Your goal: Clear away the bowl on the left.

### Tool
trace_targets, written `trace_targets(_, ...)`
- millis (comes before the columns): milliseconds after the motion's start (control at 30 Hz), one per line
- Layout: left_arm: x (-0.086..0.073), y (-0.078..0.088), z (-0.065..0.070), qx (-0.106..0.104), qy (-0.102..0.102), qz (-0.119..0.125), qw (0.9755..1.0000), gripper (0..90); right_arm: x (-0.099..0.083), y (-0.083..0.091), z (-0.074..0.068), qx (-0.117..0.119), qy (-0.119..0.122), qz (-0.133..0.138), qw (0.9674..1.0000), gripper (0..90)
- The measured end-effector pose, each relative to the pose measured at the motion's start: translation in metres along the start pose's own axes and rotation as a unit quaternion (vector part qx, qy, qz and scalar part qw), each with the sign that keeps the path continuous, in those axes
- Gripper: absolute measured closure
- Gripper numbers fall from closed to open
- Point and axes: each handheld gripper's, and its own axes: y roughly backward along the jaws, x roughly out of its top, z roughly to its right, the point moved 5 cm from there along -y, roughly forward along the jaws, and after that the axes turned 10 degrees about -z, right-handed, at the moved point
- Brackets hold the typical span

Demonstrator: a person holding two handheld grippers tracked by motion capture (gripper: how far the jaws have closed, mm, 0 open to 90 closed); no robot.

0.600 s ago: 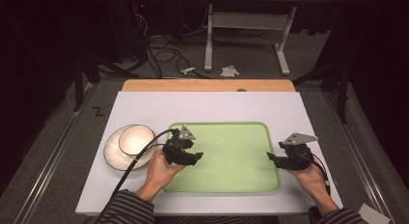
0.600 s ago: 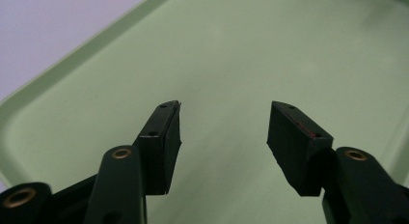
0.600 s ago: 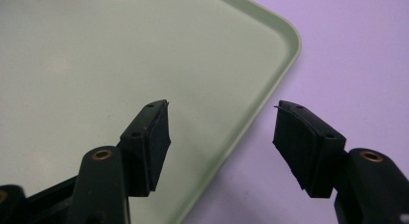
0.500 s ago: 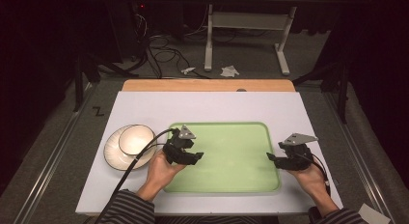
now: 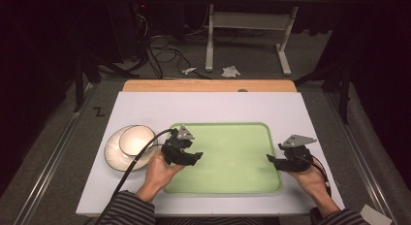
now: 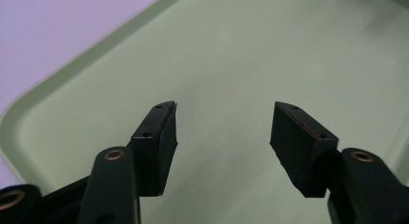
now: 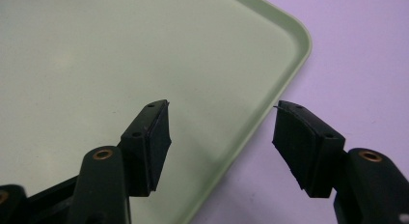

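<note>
1. A light green tray [image 5: 232, 157] lies on the white table top [image 5: 213, 108], just in front of the person; its rim is raised and its corners are rounded
2. The left gripper [image 5: 190, 157] hangs over the tray's left part, near the left rim, held in the person's left hand [image 5: 160, 174]; a black cable runs from it back across the table edge
3. In the left gripper view its jaws stand wide apart with nothing between them; the bare tray floor [image 6: 251, 55] and the curved rim show beyond them
4. The right gripper [image 5: 277, 159] sits at the tray's right rim, held in the right hand [image 5: 310, 181]
5. In the right gripper view its jaws are also spread wide and grip nothing; one jaw is over the tray [image 7: 120, 55], the other over the white table top [image 7: 357, 64], with the rim running between them
6. A white bowl [image 5: 137, 140] rests on a white plate [image 5: 114, 152], just to the left of the tray and touching neither gripper
7. Writing that can be read: a black letter "Z" [image 5: 98, 111] on the grey floor just off the table's left edge; no brand or label is legible on the tray, the bowl or the grippers
</note>
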Motion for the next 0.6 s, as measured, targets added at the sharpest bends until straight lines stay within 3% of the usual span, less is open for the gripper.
trace_targets(167, 0.003, 0.005, -0.004, 0.013, -0.007, 0.008, 0.9999, 42.7, -0.001, 0.001, -0.001, -0.001, 0.001, -0.002, 1.0, 39.7)
trace_targets(333, 0.009, 0.008, -0.006, 0.012, 0.0, 0.024, 0.9996, 41.6, -0.001, 0.0, 0.001, -0.001, -0.003, -0.006, 1.0, 39.8)
trace_targets(600, 0.009, 0.013, -0.01, 0.019, -0.004, 0.02, 0.9996, 41.0, -0.001, 0.0, -0.001, 0.0, 0.003, -0.004, 1.0, 39.8)
